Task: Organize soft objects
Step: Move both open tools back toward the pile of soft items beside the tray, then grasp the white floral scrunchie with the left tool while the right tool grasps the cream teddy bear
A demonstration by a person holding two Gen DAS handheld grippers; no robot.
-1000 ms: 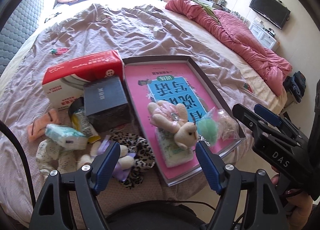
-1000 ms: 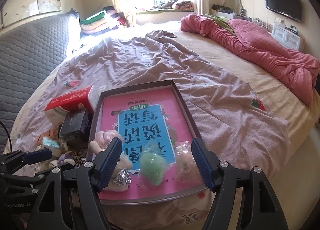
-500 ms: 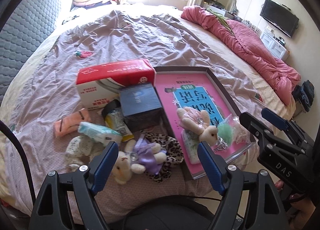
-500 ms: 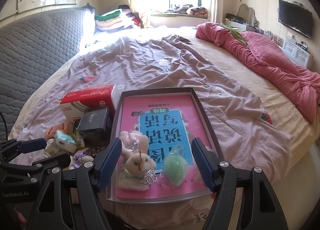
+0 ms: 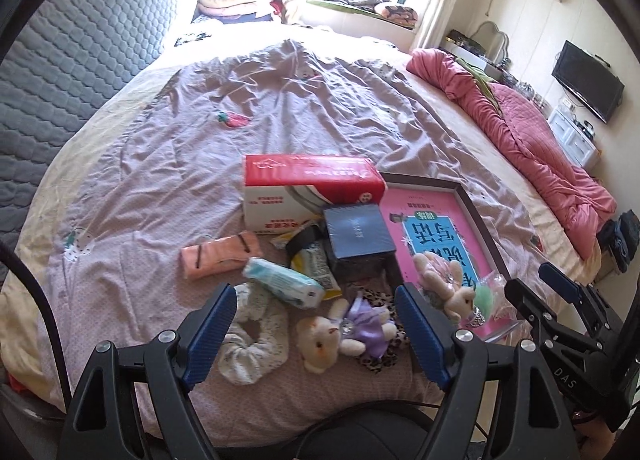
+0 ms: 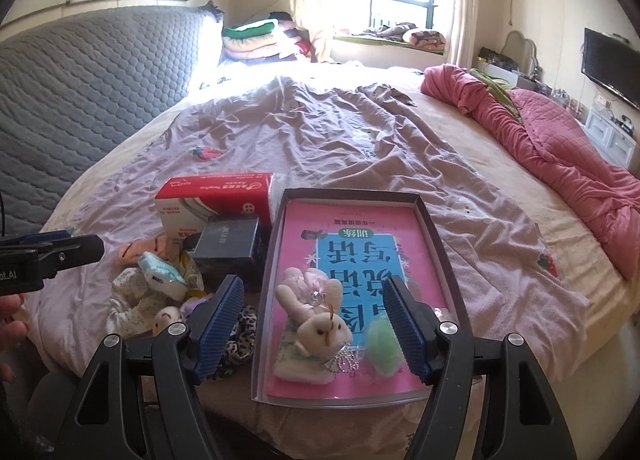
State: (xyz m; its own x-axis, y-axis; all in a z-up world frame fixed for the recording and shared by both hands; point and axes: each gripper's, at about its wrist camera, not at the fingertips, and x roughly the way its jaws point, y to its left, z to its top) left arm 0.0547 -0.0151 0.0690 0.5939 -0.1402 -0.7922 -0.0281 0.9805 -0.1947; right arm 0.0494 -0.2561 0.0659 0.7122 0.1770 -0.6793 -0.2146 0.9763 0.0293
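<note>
Left claw (image 5: 316, 330) hangs over the bed (image 5: 160, 188) w/ blue pads apart, nothing pinched; below it lie a white bunny (image 5: 332, 340) in a purple dress, a white scrunchie (image 5: 256, 336) to its left and a leopard scrunchie (image 5: 380, 356) under/behind the bunny. Right claw (image 6: 316, 326) also stands apart & empty, above the near end of the tray (image 6: 444, 256).

Tray sits near the bed's edge w/ a pink-blue book (image 6: 352, 244) lining its floor. In it: a cream bunny (image 6: 316, 324) on a white pack, just right of it a green puff (image 6: 384, 344) in clear wrap.

Left of tray, touching its wall: dark box (image 5: 356, 236), red-white carton (image 5: 312, 188) behind that. Loose pile in front: tissue pack (image 5: 284, 288), yellow packet (image 5: 312, 264), pink pouch (image 5: 220, 256) farther left.

Pink quilt (image 6: 560, 156) bunched along bed's far right side. Part of a hand (image 6: 10, 320) shows at left edge of right-wrist view.
</note>
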